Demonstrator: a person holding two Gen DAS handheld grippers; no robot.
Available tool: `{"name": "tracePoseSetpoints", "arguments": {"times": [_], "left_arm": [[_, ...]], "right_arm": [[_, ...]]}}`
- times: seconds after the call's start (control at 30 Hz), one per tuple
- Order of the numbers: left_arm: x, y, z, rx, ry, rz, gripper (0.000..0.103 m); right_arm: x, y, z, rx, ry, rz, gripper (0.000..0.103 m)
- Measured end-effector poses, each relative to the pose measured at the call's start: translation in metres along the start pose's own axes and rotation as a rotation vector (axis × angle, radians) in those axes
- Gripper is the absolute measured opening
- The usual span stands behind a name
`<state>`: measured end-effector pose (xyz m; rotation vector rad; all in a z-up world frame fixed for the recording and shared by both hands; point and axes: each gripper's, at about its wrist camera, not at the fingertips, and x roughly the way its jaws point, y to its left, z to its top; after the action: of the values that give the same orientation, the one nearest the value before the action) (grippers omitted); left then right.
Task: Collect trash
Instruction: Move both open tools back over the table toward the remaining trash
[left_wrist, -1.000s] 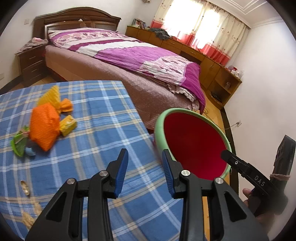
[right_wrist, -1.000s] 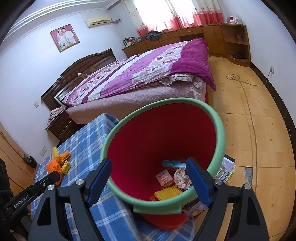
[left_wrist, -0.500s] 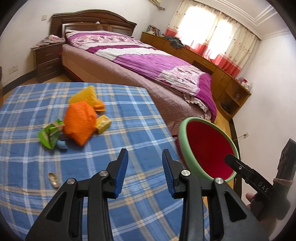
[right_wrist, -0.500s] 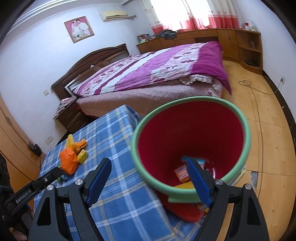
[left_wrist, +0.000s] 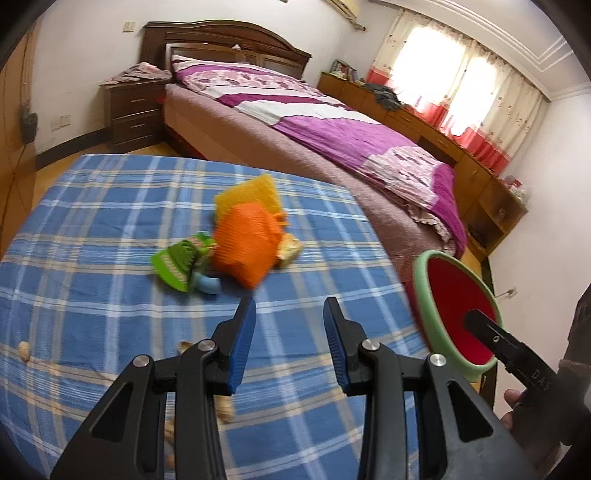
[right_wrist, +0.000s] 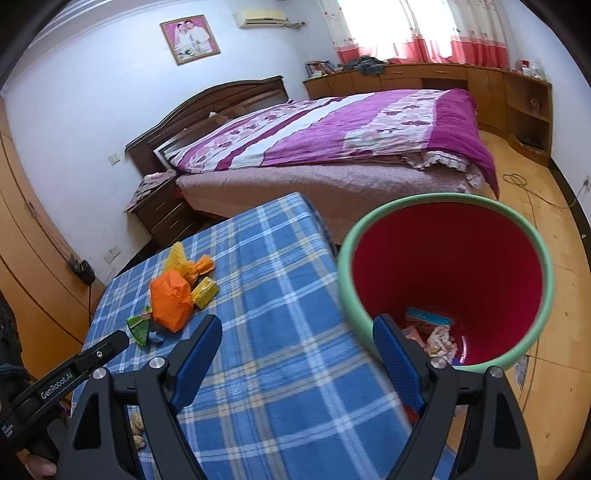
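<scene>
Bedroom table (left_wrist: 110, 229): orange wrapper (left_wrist: 245, 243) ahead of empty, parted left tongs (left_wrist: 290, 338).

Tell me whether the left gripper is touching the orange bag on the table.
Apart. The left wrist view shows checked tablecloth between the open left gripper and the orange bag.

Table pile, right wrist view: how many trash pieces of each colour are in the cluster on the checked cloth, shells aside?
Orange: 2, mesh bag and twisted wrapper
Yellow: 2, mesh piece and packet
Green: 1, flat wrapper
Blue: 1, small scrap
Total: 6
</scene>
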<state>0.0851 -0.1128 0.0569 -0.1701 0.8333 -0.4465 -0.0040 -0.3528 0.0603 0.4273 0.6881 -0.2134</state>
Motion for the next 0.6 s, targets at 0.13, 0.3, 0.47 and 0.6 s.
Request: {"name": "tracePoseSetpoints", "arguments": {"times": [0.13,0.3,0.47,0.6], "left_arm": [[0.002,0.021,0.000,-0.013,0.013,0.030,0.039],[0.005,0.042,0.000,-0.025,0.019,0.065,0.043],[0.006,0.057,0.004,-0.022,0.017,0.103,0.045],[0.009,0.070,0.007,-0.042,0.015,0.132,0.061]], "right_arm": [[0.010,0.013,-0.003,-0.015,0.019,0.009,0.086],[0.023,0.027,-0.005,-0.036,0.042,0.018,0.086],[0.036,0.037,-0.004,-0.048,0.060,0.033,0.086],[0.049,0.045,-0.004,-0.048,0.078,0.044,0.088]]}}
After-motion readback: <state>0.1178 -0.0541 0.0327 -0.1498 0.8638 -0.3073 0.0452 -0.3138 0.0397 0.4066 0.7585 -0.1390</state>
